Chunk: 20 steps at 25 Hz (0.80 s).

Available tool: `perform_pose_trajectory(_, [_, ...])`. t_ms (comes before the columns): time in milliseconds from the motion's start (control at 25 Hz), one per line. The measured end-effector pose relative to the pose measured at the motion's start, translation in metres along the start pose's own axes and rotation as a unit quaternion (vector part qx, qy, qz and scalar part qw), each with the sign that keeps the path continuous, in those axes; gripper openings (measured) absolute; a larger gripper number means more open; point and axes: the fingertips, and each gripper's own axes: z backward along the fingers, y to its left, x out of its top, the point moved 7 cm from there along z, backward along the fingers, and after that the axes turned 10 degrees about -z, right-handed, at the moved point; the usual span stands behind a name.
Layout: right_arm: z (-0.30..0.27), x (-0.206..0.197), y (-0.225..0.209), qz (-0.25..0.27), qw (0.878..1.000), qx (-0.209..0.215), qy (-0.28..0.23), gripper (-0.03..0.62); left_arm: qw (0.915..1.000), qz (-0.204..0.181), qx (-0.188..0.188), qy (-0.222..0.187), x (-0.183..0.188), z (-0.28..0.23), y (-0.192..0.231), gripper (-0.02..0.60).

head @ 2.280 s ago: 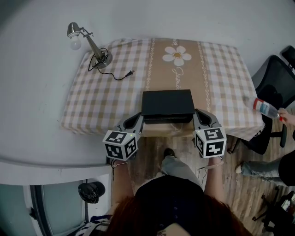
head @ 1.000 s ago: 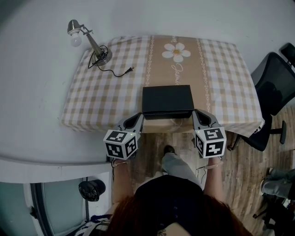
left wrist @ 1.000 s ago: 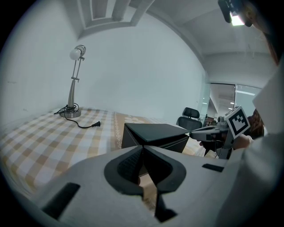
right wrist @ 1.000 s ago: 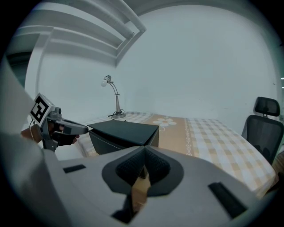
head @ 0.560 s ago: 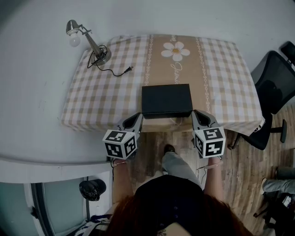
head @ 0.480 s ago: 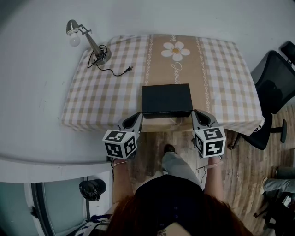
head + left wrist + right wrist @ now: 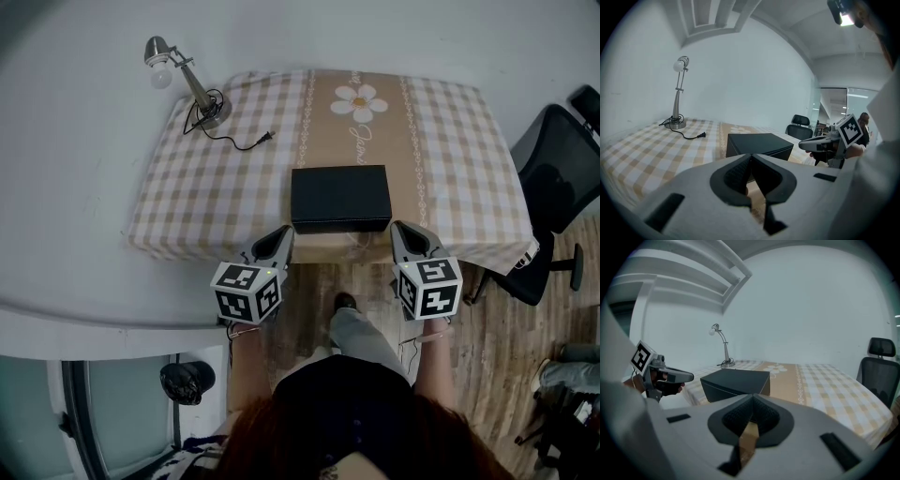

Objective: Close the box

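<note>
Both left tongs (image 7: 279,236) and right tongs (image 7: 403,232) are pressed together, empty. I judge the box (image 7: 340,197) shut; a nudge could push it off the table's (image 7: 225,183) front edge.

Box (image 7: 340,198), frame centre: black, matt, smooth faces, crisp edges; card or plastic, cannot tell.
Tablecloth (image 7: 234,192) over counter: woven cloth, soft, matt; checked weave, plain tan band with printed daisy down middle.
Desk lamp (image 7: 192,80), upper left: silvery metal, slight sheen. Cord (image 7: 266,139): black, rubbery.
Floor (image 7: 487,375), lower right: wood planks, dull.
Left gripper (image 7: 286,231), right gripper (image 7: 397,227): grey matt plastic shells; jaws lined with black, finely textured pads (image 7: 736,174).
Marker cube (image 7: 247,291) on each: matt black-and-white print.
</note>
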Motion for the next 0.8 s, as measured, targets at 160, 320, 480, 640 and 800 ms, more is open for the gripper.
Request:
perform_pose_trajectory(160, [0.009,0.001,0.008,0.006,1.000,0.004,-0.011,0.017,0.9999,-0.008,0.002,-0.013,0.003,0.012,-0.008,0.028])
perform_pose_trajectory(320, [0.018,0.001,0.017,0.016,1.000,0.009,-0.019,0.017,0.9996,-0.014,0.003,-0.024,0.005,0.025,-0.016,0.028])
perform_pose_trajectory(480, [0.027,0.001,0.027,0.033,0.999,0.014,-0.028,0.017,0.9991,-0.020,0.010,-0.036,0.006,0.038,-0.023,0.028])
perform_pose_trajectory(640, [0.040,0.001,0.036,0.055,0.998,0.012,-0.038,0.017,0.9984,-0.019,0.014,-0.050,0.007,0.051,-0.031,0.028])
perform_pose_trajectory(800, [0.052,0.001,0.045,0.066,0.996,0.011,-0.052,0.017,0.9979,-0.021,0.012,-0.060,0.006,0.062,-0.040,0.028])
